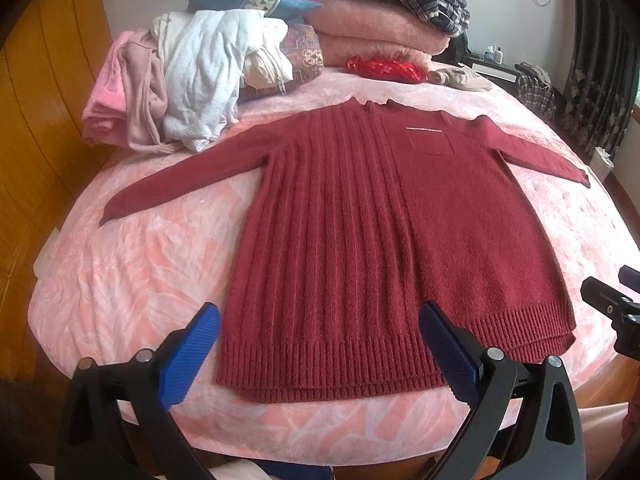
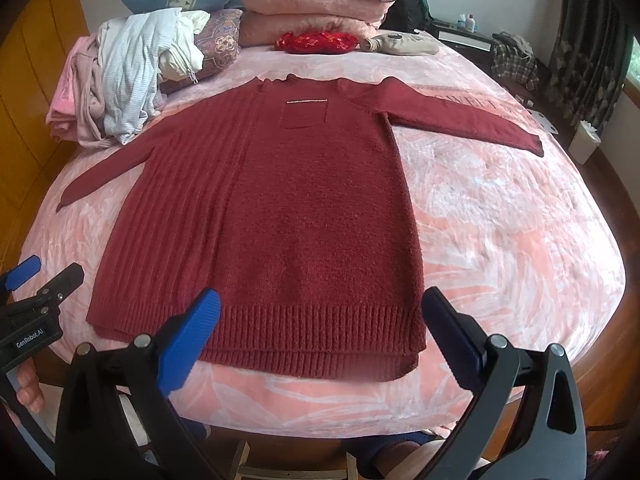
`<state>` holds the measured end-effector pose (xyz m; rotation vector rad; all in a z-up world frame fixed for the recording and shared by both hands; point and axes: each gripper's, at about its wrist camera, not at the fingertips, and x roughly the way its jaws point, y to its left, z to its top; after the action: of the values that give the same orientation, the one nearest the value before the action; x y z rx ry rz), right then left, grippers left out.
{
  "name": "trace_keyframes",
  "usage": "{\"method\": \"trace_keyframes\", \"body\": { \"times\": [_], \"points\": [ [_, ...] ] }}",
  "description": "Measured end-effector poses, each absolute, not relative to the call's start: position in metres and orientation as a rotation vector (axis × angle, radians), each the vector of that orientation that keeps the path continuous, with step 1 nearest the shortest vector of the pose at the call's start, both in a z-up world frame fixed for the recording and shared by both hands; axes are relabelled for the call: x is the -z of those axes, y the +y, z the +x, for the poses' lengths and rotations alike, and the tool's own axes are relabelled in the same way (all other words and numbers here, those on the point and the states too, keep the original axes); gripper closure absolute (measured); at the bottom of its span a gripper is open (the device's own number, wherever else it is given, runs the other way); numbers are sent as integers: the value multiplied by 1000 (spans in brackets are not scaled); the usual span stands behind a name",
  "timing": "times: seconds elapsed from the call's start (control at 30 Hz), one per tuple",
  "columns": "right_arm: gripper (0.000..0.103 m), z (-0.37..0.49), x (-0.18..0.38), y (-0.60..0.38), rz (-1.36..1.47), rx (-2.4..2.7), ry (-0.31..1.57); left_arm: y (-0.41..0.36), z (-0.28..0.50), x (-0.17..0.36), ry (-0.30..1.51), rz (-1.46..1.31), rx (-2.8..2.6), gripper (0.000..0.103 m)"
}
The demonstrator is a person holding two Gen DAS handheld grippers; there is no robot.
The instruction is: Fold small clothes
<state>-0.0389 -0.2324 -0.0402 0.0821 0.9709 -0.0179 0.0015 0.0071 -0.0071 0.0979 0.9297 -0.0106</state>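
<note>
red sweater [image 1: 384, 232] flat, "SWEET" lettering [image 2: 472, 100] right-view only

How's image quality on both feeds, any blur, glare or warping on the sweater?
Left wrist view: sweater sharp, evenly daylit, no glare; fisheye bows the bed edges. Right wrist view: equally sharp, soft light, same barrel distortion, dark vignette at corners.

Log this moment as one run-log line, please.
stage: pre-fold | red sweater: flat on bed, sleeves spread, unfolded | left gripper: open, at hem, empty | right gripper: open, at hem, empty
</note>
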Motion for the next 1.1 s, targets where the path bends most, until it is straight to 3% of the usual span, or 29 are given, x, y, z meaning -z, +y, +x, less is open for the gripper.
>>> {"method": "trace_keyframes", "body": {
  "times": [1.1],
  "points": [
    [3, -38, 41, -229, 77, 19, 974, 6, -1, 9, 923, 96, 7, 4]
  ]
}}
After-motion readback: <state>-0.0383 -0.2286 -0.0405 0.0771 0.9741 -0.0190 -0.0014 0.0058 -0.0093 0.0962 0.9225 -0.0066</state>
